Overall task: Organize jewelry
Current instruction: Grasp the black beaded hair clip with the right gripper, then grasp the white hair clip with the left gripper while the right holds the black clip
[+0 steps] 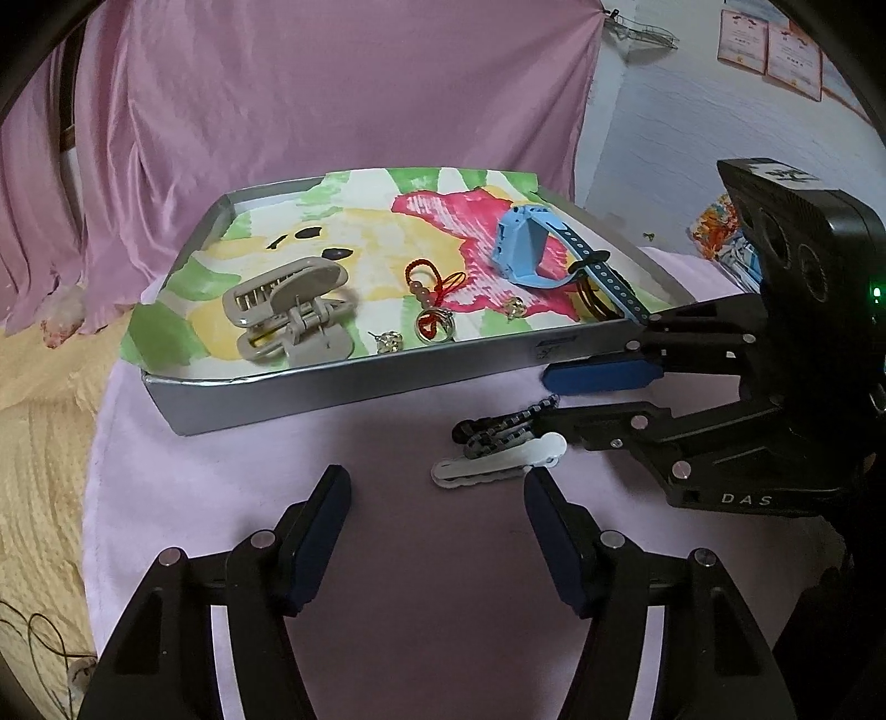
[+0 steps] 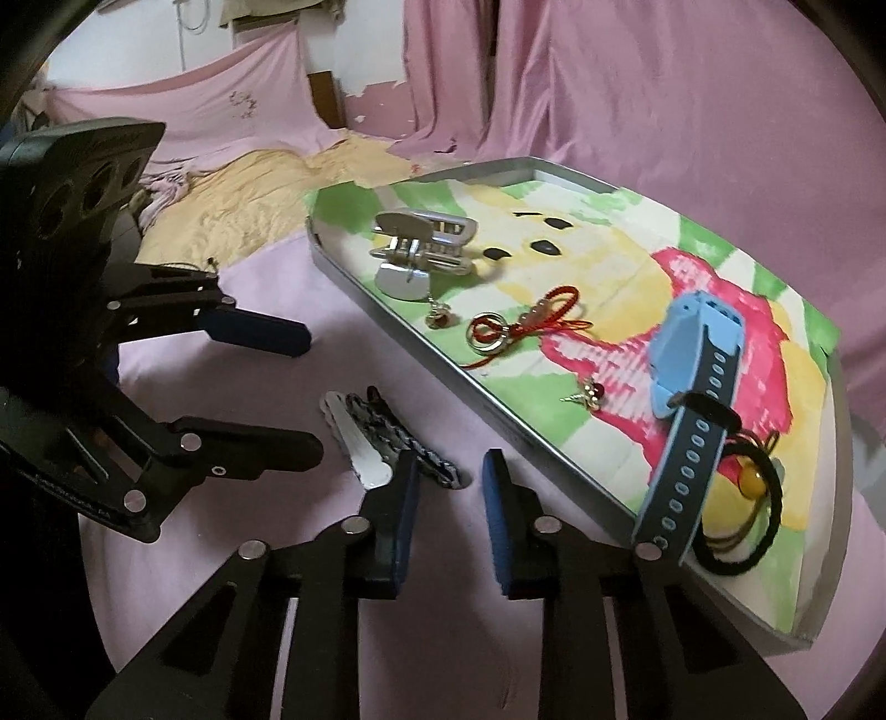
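Here, "DAS" marks the right gripper [image 1: 545,401], fingers apart over hair clips [image 1: 498,451]; left gripper [image 1: 437,534] likewise apart.

Hair clips [image 2: 382,437] beside jewelry tray [image 2: 387,310]

Pink drapes [image 1: 310,94] behind; white wall [image 1: 692,138] (framed certificates [image 1: 769,50]).

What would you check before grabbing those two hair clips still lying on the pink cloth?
1. Right hand-held gripper open: ok.
2. Left hand-held gripper open, empty: ok.
3. White hair clip and braided hair clip apart for single pick: not ok, they overlap.
4. Clips between right fingers: not ok, left finger covers their ends.
5. Free spot in tray: ok, near claw clip.
6. Clips fastened shut: cannot tell.
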Action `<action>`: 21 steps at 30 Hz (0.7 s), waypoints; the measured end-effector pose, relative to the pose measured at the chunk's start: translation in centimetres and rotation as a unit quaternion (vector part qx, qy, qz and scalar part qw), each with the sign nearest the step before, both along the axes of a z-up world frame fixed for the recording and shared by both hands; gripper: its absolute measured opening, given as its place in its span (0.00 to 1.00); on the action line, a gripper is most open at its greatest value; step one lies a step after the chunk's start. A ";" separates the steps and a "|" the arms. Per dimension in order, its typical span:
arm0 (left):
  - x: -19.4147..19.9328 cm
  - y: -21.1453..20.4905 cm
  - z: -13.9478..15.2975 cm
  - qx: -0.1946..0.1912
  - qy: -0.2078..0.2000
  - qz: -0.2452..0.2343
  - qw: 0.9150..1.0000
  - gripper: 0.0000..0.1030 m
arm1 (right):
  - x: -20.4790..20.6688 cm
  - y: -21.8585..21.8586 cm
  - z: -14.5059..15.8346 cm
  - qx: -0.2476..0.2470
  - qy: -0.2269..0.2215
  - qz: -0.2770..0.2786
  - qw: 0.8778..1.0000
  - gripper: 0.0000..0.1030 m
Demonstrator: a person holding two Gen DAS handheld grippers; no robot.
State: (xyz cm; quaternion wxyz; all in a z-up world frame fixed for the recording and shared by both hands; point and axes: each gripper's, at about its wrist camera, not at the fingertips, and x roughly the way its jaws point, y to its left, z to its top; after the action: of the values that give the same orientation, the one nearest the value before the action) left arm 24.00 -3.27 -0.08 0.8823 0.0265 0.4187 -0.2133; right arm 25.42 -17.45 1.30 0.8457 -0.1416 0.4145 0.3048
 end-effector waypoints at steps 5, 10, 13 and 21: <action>-0.1 -0.2 0.1 -0.003 0.000 -0.011 1.000 0.61 | -0.3 0.1 0.0 0.004 0.002 0.005 1.000 0.06; -0.1 -0.6 0.1 0.003 0.000 -0.021 1.000 0.61 | -0.6 -0.6 -0.1 0.008 0.006 -0.010 1.000 0.04; 0.3 -0.9 0.1 0.006 0.004 -0.028 1.000 0.61 | -1.0 -1.1 -0.1 0.012 0.010 -0.023 1.000 0.04; 1.2 -2.1 0.1 0.030 0.000 -0.051 0.998 0.52 | -2.0 -3.3 -0.2 0.021 0.016 -0.066 0.997 0.04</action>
State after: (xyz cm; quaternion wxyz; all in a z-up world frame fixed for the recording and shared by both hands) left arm 25.20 -5.42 -0.01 0.8692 0.0740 0.4229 -0.2453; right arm 23.46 -20.73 1.06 0.8600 -0.0910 0.4301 0.2592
